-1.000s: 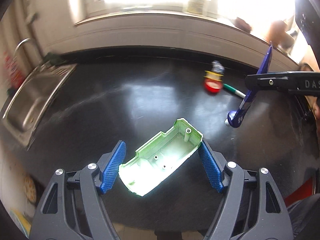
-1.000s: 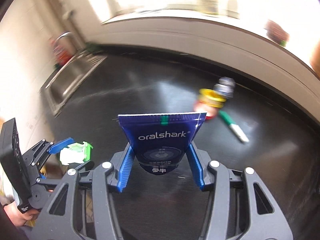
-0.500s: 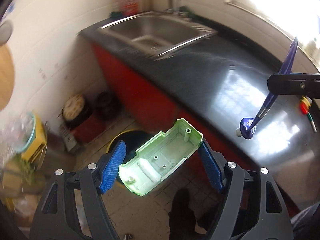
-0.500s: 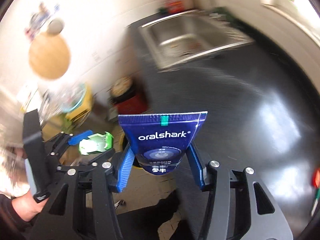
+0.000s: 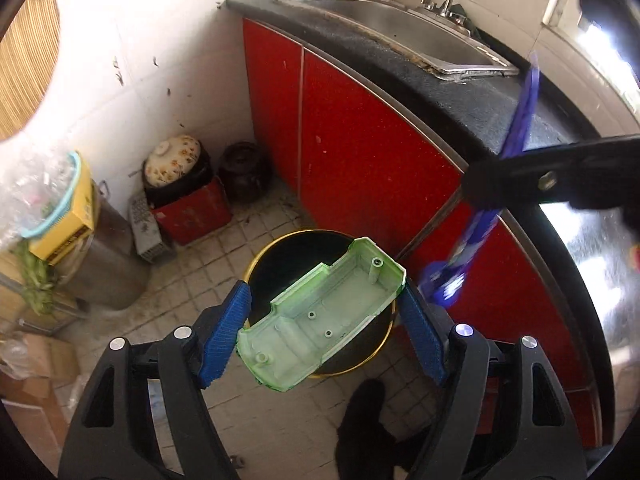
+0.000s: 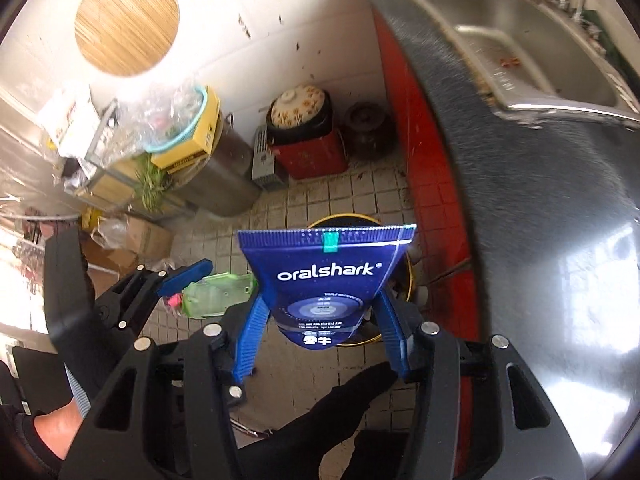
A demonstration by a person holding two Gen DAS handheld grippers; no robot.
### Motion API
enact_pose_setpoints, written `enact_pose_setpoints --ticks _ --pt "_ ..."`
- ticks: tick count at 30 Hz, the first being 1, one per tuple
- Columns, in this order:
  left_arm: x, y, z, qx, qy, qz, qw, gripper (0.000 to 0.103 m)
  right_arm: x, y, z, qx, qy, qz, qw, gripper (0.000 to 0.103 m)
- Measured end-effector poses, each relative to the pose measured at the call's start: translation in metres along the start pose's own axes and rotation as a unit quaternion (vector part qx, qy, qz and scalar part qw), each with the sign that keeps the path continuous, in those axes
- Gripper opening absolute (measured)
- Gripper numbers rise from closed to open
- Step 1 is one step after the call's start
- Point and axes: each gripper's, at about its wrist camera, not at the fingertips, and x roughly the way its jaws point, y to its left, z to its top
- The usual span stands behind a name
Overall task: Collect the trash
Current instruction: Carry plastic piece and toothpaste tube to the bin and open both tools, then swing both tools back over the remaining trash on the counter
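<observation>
Your left gripper (image 5: 322,322) pinches the green plastic shell (image 5: 320,316) between its blue jaws, hollow side up, directly above the black bin (image 5: 280,256) with the gold rim on the tiled floor (image 5: 208,264). Your right gripper (image 6: 320,320) pinches the blue toothpaste tube (image 6: 326,280) by its lower end, crimped end up, over the same bin (image 6: 340,220). The bin stands just beside the red cabinet front (image 5: 360,140), below the table's (image 5: 480,104) front edge, near the sink (image 5: 400,28) corner.
</observation>
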Motion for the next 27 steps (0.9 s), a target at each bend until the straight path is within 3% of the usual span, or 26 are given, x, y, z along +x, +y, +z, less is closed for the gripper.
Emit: enact_pose_setpoints --ticks 1,2,3,10,16,21,23,27 --pt "0.006 0.001 0.000 -0.001 0.003 0.001 1.0000 0.077 0.008 0.001 0.004 -0.002 0.006 -0.002 1.000 0.061" --pt "0.012 0.002 0.000 -0.004 0.009 0.010 0.9999 0.090 0.013 0.001 0.008 -0.004 0.005 -0.010 1.000 0.078" --pt "0.014 0.002 -0.001 -0.006 0.011 0.017 0.9998 0.093 0.014 0.001 0.010 -0.004 0.000 -0.013 1.000 0.083" --pt "0.016 0.005 -0.006 -0.013 0.014 0.022 0.9996 0.093 -0.005 -0.021 0.010 0.037 -0.008 0.012 0.999 0.085" --pt "-0.016 -0.026 0.004 0.016 -0.004 0.017 0.9997 0.093 -0.081 -0.060 -0.030 0.074 -0.062 -0.002 0.995 0.085" --pt "-0.051 -0.093 0.027 0.089 -0.037 -0.021 0.9951 0.093 -0.168 -0.104 -0.092 0.111 -0.127 -0.061 0.984 0.085" --pt "-0.063 -0.133 0.036 0.136 -0.051 -0.045 0.9883 0.093 -0.199 -0.121 -0.123 0.133 -0.148 -0.094 0.975 0.085" --pt "-0.071 -0.225 0.046 0.225 -0.052 -0.123 0.9652 0.093 -0.260 -0.162 -0.202 0.207 -0.188 -0.152 0.948 0.085"
